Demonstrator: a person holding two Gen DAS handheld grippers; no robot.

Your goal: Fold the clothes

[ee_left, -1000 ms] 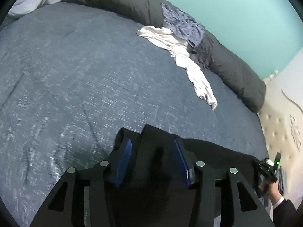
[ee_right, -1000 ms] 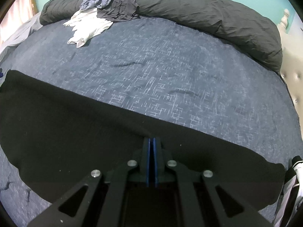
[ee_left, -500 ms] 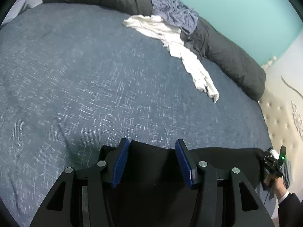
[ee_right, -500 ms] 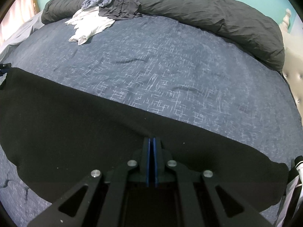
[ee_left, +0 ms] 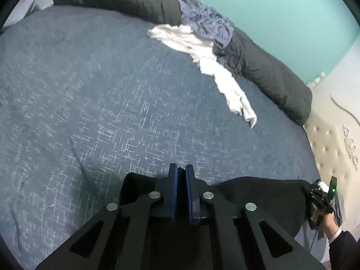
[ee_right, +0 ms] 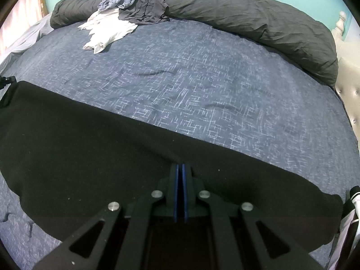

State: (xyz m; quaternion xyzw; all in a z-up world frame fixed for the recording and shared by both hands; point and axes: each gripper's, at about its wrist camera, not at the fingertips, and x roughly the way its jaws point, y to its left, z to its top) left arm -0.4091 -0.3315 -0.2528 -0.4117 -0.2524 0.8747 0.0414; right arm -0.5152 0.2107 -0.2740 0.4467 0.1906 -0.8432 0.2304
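Observation:
A black garment (ee_right: pixel 90 157) lies spread across the near part of the blue bed cover (ee_right: pixel 202 85). My right gripper (ee_right: pixel 180 168) is shut on its far edge, fabric pinched between the blue pads. In the left wrist view the same black garment (ee_left: pixel 258 193) stretches to the right, and my left gripper (ee_left: pixel 181 168) is shut on its edge at the left end. The right gripper (ee_left: pixel 321 195) shows at the far right of that view, held by a hand (ee_left: pixel 330 222).
A white garment (ee_left: pixel 216 67), a blue-grey garment (ee_left: pixel 207 22) and a dark grey garment (ee_right: pixel 146 9) are piled at the far side against a rolled dark duvet (ee_right: pixel 247 15). A tufted cream headboard (ee_left: pixel 335 144) stands on the right. Teal wall behind.
My left gripper was open around the black garment's edge and has now closed on it. The right gripper stayed shut on the fabric, hardly moving.

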